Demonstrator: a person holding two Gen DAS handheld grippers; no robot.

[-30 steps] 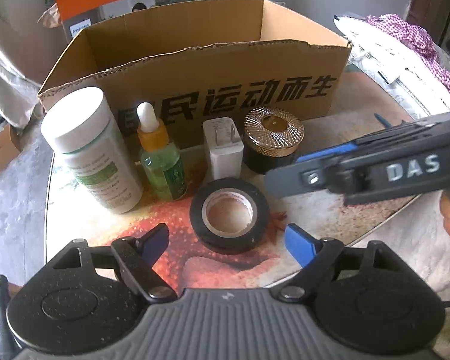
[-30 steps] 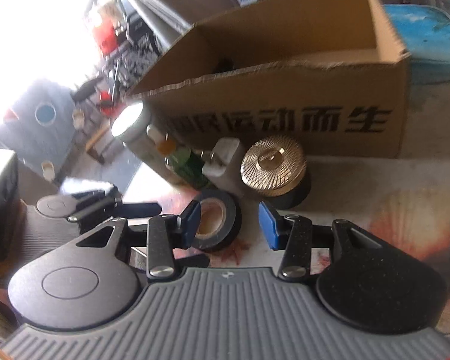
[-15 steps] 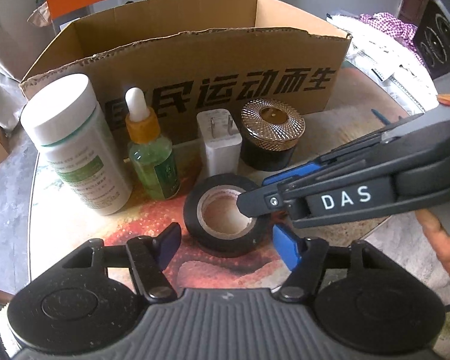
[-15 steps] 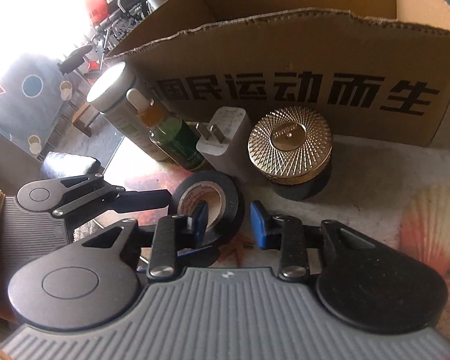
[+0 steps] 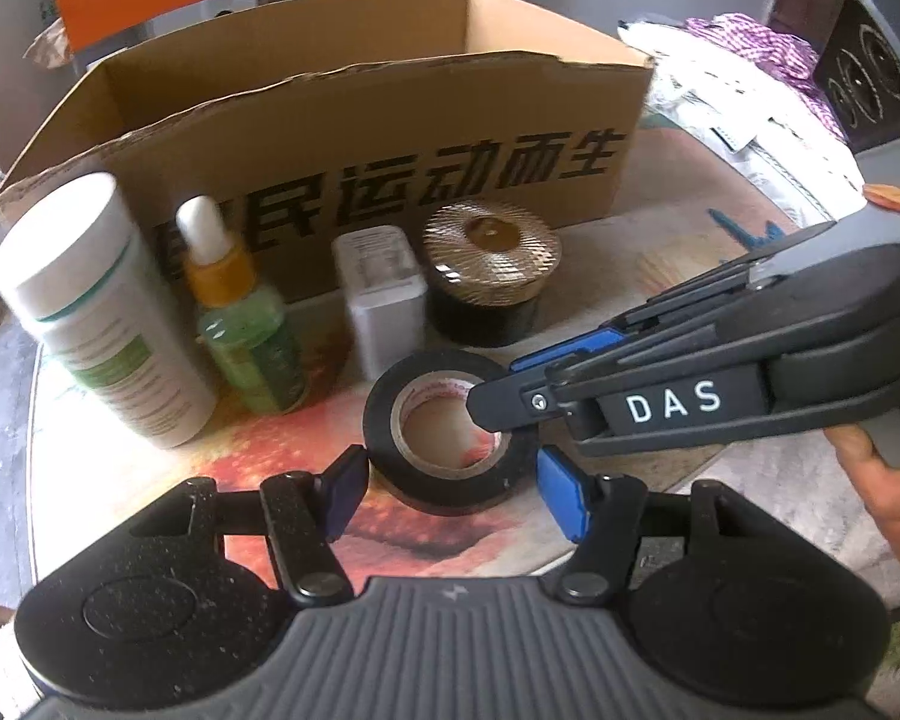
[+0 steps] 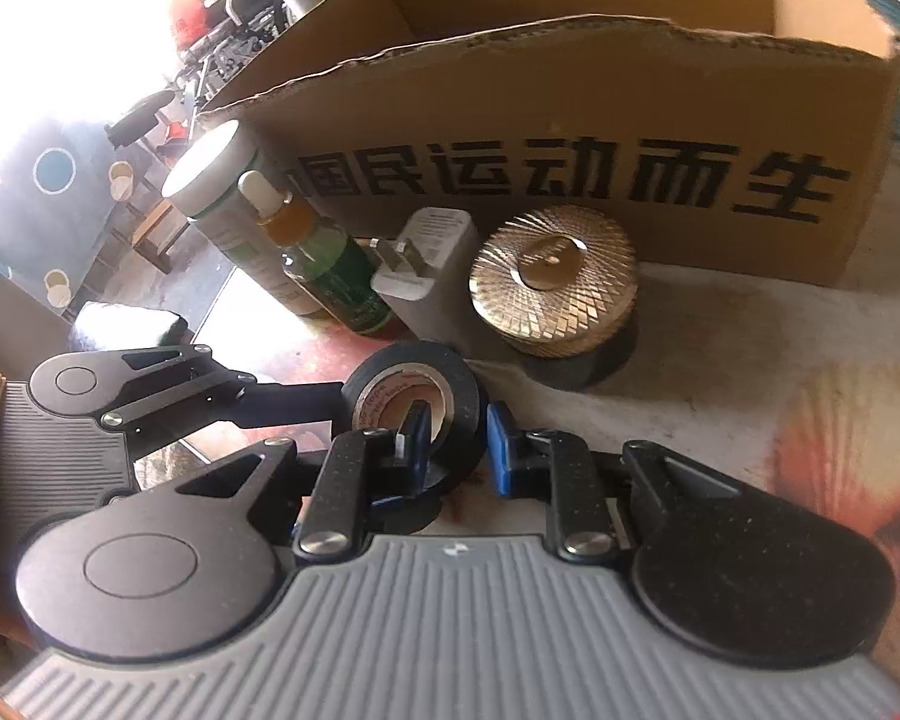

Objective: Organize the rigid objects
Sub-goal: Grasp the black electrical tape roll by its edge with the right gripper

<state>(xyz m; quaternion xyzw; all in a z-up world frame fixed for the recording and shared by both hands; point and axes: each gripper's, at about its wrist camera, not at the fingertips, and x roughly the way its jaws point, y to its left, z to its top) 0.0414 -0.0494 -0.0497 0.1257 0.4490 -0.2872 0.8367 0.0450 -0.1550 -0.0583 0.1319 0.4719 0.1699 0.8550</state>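
Note:
A black tape roll (image 5: 444, 480) lies flat on the table, just in front of both grippers. My left gripper (image 5: 453, 495) straddles the roll and its jaws are closing; the blue pads (image 5: 561, 501) stand close beside its sides, and I see no press. My right gripper (image 6: 459, 444) comes in from the right with its jaws closing on the roll's wall (image 6: 468, 414). One pad is inside the hole and the other outside, both against the wall. Behind the roll stand a white bottle (image 5: 102, 312), a dropper bottle (image 5: 240, 324), a white charger (image 5: 384, 306) and a gold-lidded jar (image 5: 489, 276).
An open cardboard box (image 5: 390, 138) with black lettering stands right behind the row of objects. Cloth and white bags (image 5: 750, 102) are piled at the back right. The table edge (image 5: 36, 420) runs close on the left. A hand (image 5: 894, 498) holds the right gripper.
The right gripper has come in from the right and lower, onto the tape roll, and its jaws have narrowed on the roll's wall. The left jaws have narrowed around the roll.

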